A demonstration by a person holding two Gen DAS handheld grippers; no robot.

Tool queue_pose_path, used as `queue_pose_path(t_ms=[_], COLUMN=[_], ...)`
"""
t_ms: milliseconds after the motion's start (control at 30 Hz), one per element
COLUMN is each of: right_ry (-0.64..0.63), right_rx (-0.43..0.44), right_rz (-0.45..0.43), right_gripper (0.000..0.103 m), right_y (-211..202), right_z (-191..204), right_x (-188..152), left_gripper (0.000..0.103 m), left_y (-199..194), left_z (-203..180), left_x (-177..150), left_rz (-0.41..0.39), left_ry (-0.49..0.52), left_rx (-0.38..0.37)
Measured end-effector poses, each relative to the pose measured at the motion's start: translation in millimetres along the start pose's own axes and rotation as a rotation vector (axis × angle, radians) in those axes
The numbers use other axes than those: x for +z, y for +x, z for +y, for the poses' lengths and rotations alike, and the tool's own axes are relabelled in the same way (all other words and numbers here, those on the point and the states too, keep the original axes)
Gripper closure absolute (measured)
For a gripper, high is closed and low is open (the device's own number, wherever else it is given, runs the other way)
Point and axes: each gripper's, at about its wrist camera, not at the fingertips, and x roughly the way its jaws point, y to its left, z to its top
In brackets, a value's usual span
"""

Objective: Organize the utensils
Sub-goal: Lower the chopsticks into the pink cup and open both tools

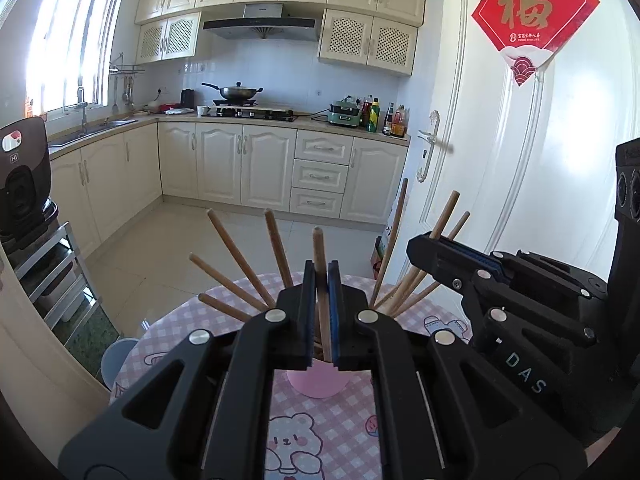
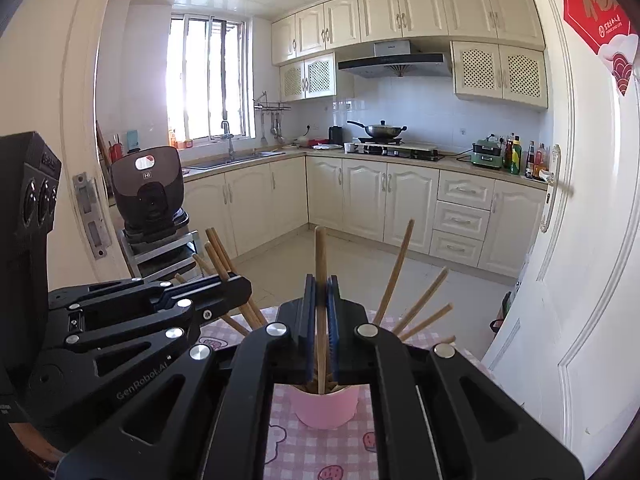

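Right wrist: "GenRobot.AI" on left gripper.

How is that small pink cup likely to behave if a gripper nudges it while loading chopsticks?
The small pink cup probably tips easily: it looks narrow, and the wooden chopsticks fan out well above its rim, acting as levers. It may also slide on the pink checked tablecloth, which looks smooth.
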Motion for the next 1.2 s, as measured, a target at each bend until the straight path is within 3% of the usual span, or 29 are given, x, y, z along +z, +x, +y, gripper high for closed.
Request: queue_pose_path(t_ms=[267, 400, 433, 467, 500, 533, 767, 867, 1200], right_ry=[0.026, 0.044, 0.05, 0.056, 0.062, 0.066, 0.07, 0.07, 0.085], right_rx=[-0.02, -0.022, -0.022, -0.022, -0.016, -0.013, -0.011, -0.007, -0.028], right_rz=[0.021, 0.035, 0.035, 0.034, 0.036, 0.036, 0.022, 0.013, -0.043], right_gripper=[0.099, 0.098, 0.098, 0.098, 0.098, 0.097, 0.097, 0.097, 0.076], right_y=[2.1, 4.0, 3.2, 2.6, 1.6, 0.3, -10.2, -17.5, -52.6], right_z=[-7.5, -9.7, -10.1, -10.5, -10.9, -11.0, -5.8, -3.4, 9.3], right_x=[-18.1, -21.7, -23.2, -23.6, -23.9, -24.2, -24.1, -25.3, -39.3], left_gripper=[0.096, 0.093, 0.089, 0.073, 0.045, 0.043, 0.043, 0.038, 0.024], left_y=[-3.5, 3.7, 5.1, 4.9, 3.0, -0.8, -14.0, -22.9, -71.4], left_z=[-3.9, -2.2, -3.0, -2.2, -1.4, 0.1, 1.1, 0.7, -0.9], left_x=[-4.0, -3.8, -3.8, -4.8, -6.1, -7.3, -9.0, -11.1, -25.9], left_rz=[0.002, 0.059, 0.069, 0.069, 0.061, 0.043, 0.031, 0.017, -0.079], left_ry=[0.014, -0.005, -0.009, -0.016, -0.022, -0.031, -0.026, -0.015, 0.041], left_rx=[0.015, 0.009, 0.011, 0.01, 0.019, 0.032, 0.038, 0.06, 0.151])
